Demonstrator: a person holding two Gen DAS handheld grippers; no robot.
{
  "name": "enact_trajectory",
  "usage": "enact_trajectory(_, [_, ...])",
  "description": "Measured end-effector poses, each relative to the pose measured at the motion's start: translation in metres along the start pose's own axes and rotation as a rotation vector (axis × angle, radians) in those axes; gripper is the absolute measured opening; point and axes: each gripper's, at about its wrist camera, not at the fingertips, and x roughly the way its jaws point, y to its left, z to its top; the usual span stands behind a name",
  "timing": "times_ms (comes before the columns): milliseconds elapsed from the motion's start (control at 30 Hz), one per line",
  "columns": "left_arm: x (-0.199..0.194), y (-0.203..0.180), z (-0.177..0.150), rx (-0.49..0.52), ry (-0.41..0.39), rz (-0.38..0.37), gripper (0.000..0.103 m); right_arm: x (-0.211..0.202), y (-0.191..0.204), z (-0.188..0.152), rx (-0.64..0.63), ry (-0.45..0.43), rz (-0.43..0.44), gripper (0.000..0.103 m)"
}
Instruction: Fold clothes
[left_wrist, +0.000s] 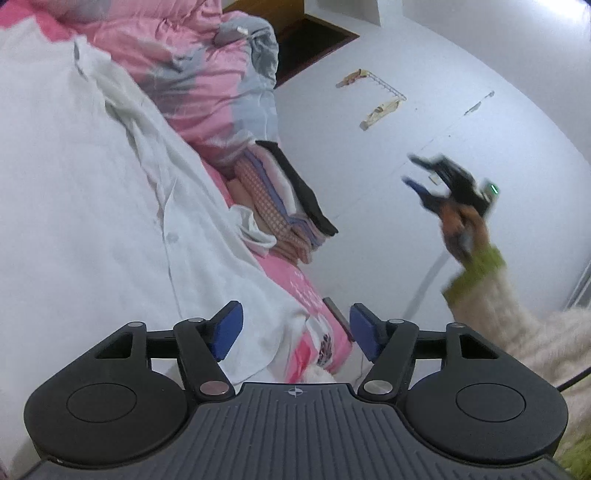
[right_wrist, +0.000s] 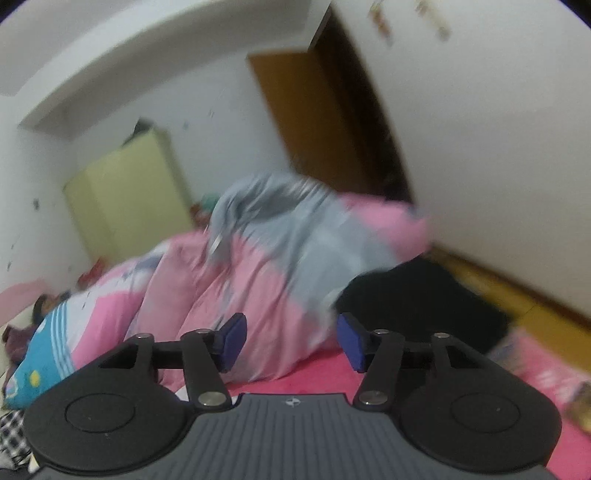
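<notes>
Right hand-held gripper (left_wrist: 424, 181) motion-blurred

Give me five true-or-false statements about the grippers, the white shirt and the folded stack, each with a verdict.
1. The left gripper is open. True.
2. The right gripper is shut on the white shirt. False: it is open and holds nothing.
3. The white shirt lies spread on the bed. True.
4. A black garment tops the folded stack. True.
5. The quilt is green. False: it is pink and grey.
</notes>
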Motion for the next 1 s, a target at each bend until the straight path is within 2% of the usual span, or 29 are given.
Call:
enact_trajectory(67, [-0.002,-0.008,0.003,0.028,-0.001,0.030,0.066,-0.031,-0.010,-0.003,-0.037,-0.024,-0.018,0.058])
enact_trajectory(133, [0.000,-0.016,0.006,0.057,0.004,0.074,0.066,-0.051,-0.006,-0.018,-0.124,-0.004,-0.021,0.058])
enact_trajectory(200, [0.000,-0.020,0.007,0.070,0.017,0.122,0.066,-0.058,0.010,-0.046,-0.259,0.046,0.001,0.058])
enact_trajectory(300, [0.009,-0.022,0.008,0.065,0.038,0.220,0.066,-0.056,0.038,-0.109,-0.415,0.147,0.083,0.058])
enact_trajectory(367, [0.015,-0.023,0.009,0.057,0.054,0.284,0.066,-0.043,0.051,-0.157,-0.421,0.254,0.167,0.056])
enact_trajectory(433, [0.022,-0.027,0.008,0.065,0.067,0.340,0.066,-0.030,0.053,-0.200,-0.358,0.364,0.224,0.048])
enact_trajectory(500, [0.028,-0.034,0.006,0.099,0.089,0.409,0.066,-0.019,0.052,-0.240,-0.288,0.448,0.263,0.048])
enact_trajectory(600, [0.039,-0.041,0.001,0.157,0.127,0.520,0.065,-0.009,0.031,-0.266,-0.178,0.466,0.210,0.043])
enact_trajectory(667, [0.044,-0.040,-0.002,0.166,0.150,0.549,0.060,-0.010,0.016,-0.277,-0.127,0.456,0.167,0.041])
enact_trajectory(700, [0.047,-0.039,-0.004,0.168,0.158,0.556,0.058,-0.014,0.012,-0.280,-0.117,0.446,0.159,0.037])
enact_trajectory(767, [0.051,-0.039,-0.006,0.172,0.174,0.570,0.051,-0.018,0.012,-0.288,-0.126,0.419,0.167,0.037])
enact_trajectory(833, [0.053,-0.041,-0.008,0.180,0.184,0.586,0.051,-0.026,0.019,-0.295,-0.147,0.386,0.218,0.037])
enact_trajectory(1000, [0.048,-0.043,-0.007,0.159,0.163,0.633,0.050,-0.031,0.069,-0.318,-0.342,0.350,0.426,0.037])
